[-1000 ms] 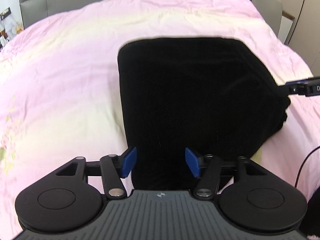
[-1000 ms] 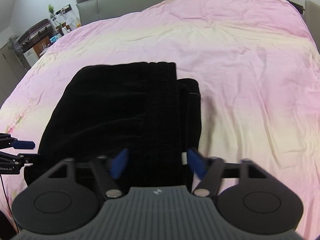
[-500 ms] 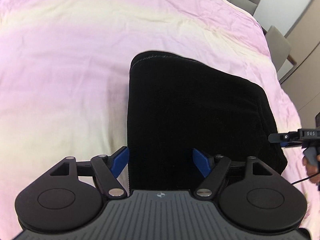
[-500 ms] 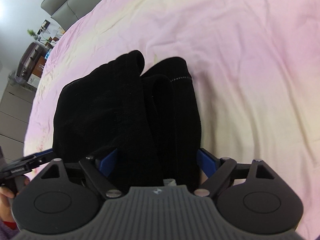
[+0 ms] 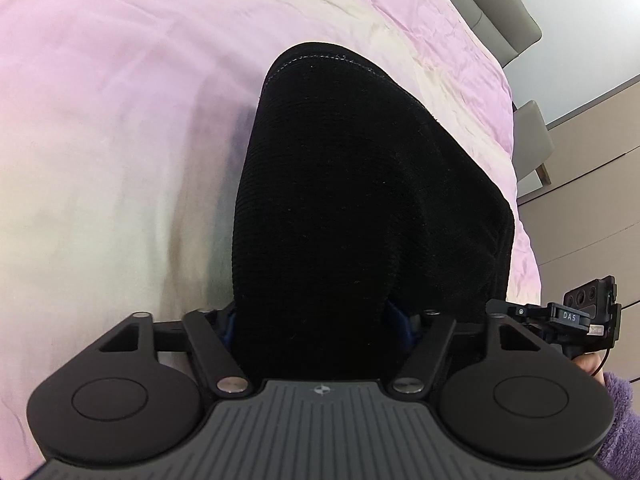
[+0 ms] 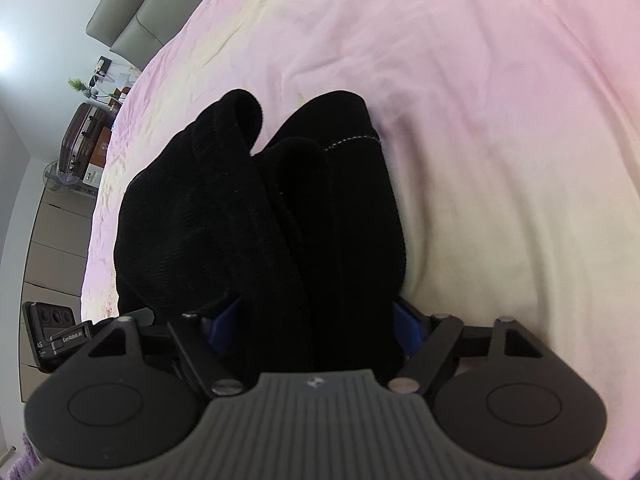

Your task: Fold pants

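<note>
Covering the bed, a wrinkled pink and cream quilt carries the folded black pants near its close edge. Both the left gripper and right gripper have jaws closing around thick pant folds. Grey headboard behind.

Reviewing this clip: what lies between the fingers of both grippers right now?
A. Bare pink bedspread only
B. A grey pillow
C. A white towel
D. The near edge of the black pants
D: black pants fabric fills the gap of the left gripper and of the right gripper, both closing, on the pink bedspread.
</note>
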### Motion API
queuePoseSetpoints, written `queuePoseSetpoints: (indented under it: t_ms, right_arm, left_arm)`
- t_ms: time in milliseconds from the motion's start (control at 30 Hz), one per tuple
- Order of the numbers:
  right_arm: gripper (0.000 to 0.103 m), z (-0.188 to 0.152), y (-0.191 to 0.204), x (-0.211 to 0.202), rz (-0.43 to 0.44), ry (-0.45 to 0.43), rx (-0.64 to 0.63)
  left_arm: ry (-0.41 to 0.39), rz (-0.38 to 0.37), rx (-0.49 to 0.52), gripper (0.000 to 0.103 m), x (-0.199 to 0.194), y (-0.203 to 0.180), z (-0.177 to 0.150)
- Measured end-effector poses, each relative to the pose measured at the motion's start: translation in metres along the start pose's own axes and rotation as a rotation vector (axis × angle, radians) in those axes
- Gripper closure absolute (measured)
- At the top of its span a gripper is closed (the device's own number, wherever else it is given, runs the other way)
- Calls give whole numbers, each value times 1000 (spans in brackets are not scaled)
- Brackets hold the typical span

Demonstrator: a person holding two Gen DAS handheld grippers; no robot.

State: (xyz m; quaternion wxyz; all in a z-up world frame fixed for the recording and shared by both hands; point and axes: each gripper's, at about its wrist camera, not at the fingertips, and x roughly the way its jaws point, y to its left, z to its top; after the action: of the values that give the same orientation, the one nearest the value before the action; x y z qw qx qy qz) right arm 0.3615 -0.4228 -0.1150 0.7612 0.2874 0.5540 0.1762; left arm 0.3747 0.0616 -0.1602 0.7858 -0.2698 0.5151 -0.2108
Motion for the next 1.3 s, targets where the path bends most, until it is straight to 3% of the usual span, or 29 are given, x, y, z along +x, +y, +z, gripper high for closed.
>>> queuePoseSetpoints:
  t_ms: [67,267,500,767,1033,1300]
  right_arm:
    - [41,-3,9,-6,-17,-8,-28]
    - [57,-6,42,-23,-78,-55,-102]
    - [63,-14,84,-58,-72,-91,-146]
    - [63,-44,153,-80,21,-137,-160]
    - [63,-88,232,-46,110,-138,-155]
    - [63,-131,279,29,112,-94,-183]
  left_arm:
    - [0,22,20,42,-3,-9,4]
    - [-27,98,92,53,-15,-41,6]
    - [-51,134,176,56,-58,-72,7]
    - [-107,198,261,56,-151,-81,12]
    - [-122,289,320,56,-231,-46,9]
    - [-106,318,285,56,-243,30,3]
